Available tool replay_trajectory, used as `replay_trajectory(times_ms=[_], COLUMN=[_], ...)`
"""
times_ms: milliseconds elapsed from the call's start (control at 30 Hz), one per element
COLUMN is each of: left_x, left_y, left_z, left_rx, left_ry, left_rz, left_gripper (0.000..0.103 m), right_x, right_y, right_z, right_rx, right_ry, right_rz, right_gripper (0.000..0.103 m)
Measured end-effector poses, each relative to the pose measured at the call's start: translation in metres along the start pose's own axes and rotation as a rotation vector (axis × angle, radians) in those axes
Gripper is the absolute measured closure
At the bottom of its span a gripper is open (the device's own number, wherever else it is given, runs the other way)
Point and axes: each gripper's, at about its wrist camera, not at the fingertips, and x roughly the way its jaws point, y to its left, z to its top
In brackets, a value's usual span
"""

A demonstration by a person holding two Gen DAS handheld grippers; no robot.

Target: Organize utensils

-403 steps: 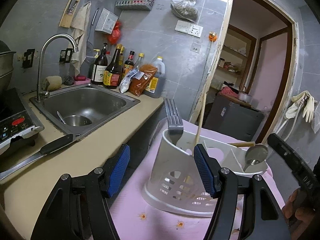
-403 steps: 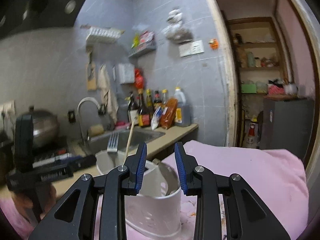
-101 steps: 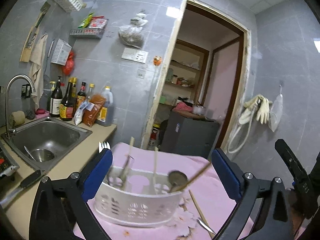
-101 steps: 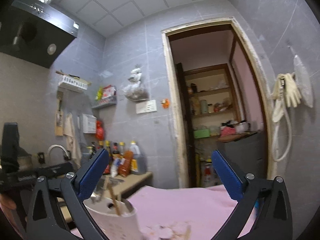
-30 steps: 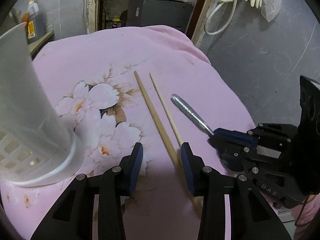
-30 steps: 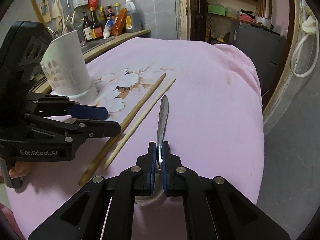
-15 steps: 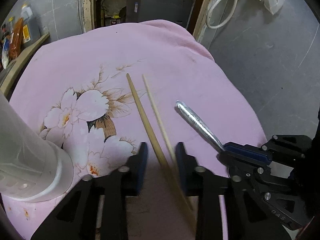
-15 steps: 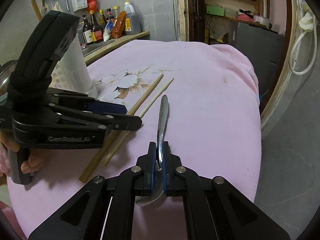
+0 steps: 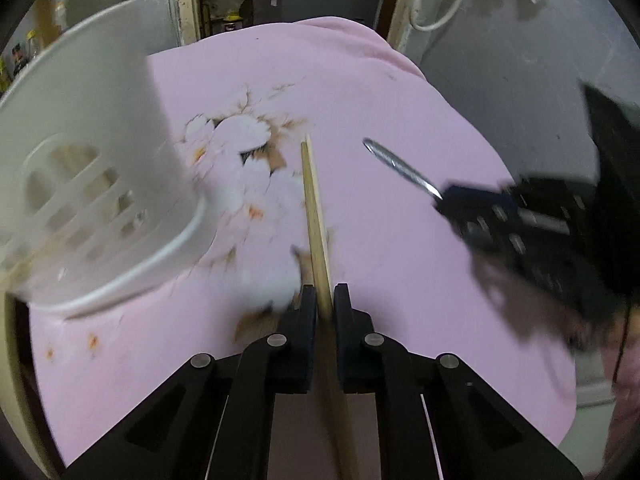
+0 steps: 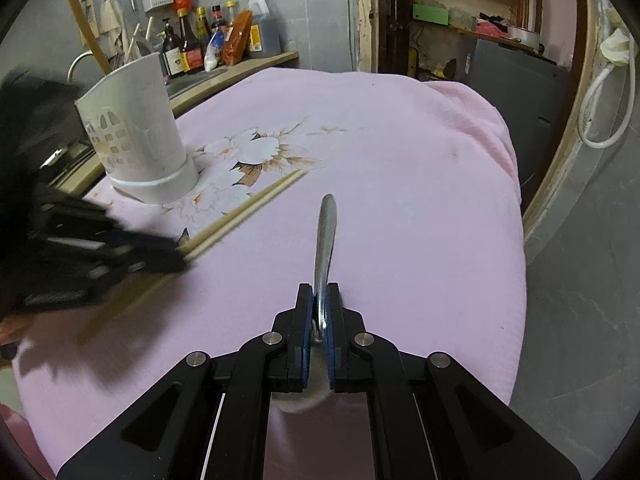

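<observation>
Pink floral cloth [image 10: 420, 184], white utensil holder [image 10: 136, 136], 2 chopsticks [image 10: 248, 210] on it

On the cloth-covered worktop [image 10: 400, 160] the utensil holder [image 10: 136, 136] stands at the left with bottles [image 10: 216, 40] on the counter behind it, the chopsticks [image 10: 248, 208] lie just right of it, and the spoon [image 10: 326, 232] lies further right, apart from them.

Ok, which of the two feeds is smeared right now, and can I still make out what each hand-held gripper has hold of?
Left wrist view: blurred, worst on the white holder; chopsticks still readable between the left hand-held gripper pads. Right wrist view: sharp at centre, spoon clear in the right hand-held gripper; only the other gripper at left is smeared.
</observation>
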Motion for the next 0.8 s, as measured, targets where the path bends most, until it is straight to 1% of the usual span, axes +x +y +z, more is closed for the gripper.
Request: replay_trajectory(times_ms=[67, 167, 300, 367, 433, 467, 533, 600, 667, 733, 800], left_x=[-0.003, -0.001, 0.007, 0.01, 0.01, 0.01, 0.008, 0.0, -0.01, -0.024, -0.04], left_y=[0.001, -0.001, -0.004, -0.004, -0.004, -0.004, -0.002, 0.002, 0.002, 0.001, 0.0], left_z=[-0.003, -0.001, 0.004, 0.005, 0.006, 0.005, 0.004, -0.002, -0.012, -0.027, -0.042], left_rx=[0.012, 0.026, 0.057, 0.058, 0.046, 0.042, 0.015, -0.005, -0.006, -0.01, -0.014], left_ry=[-0.002, 0.006, 0.029, 0.028, 0.027, 0.026, 0.018, -0.004, -0.048, -0.106, -0.171], left_rz=[0.0, 0.007, 0.023, 0.026, 0.027, 0.038, 0.033, 0.02, 0.024, 0.022, 0.019], left_gripper=[0.095, 0.093, 0.091, 0.091, 0.093, 0.096, 0.099, 0.099, 0.099, 0.099, 0.099], right_x=[0.008, 0.02, 0.022, 0.021, 0.02, 0.02, 0.019, 0.017, 0.01, -0.001, -0.015], right_y=[0.004, 0.006, 0.004, -0.001, -0.003, -0.001, 0.006, 0.015, 0.018, 0.017, 0.02], right_z=[0.008, 0.018, 0.021, 0.019, 0.016, 0.016, 0.016, 0.015, 0.01, 0.002, -0.009], right_rx=[-0.019, -0.029, -0.029, 0.003, 0.02, 0.018, 0.013, -0.015, -0.006, 0.011, 0.025], right_ry=[0.023, 0.064, 0.108, 0.125, 0.126, 0.126, 0.127, 0.119, 0.092, 0.041, -0.034], right_rz=[-0.011, -0.004, 0.019, 0.051, 0.064, 0.056, 0.019, -0.013, 0.004, 0.016, 0.014], right_gripper=[0.098, 0.098, 0.097, 0.097, 0.098, 0.098, 0.098, 0.098, 0.099, 0.099, 0.099])
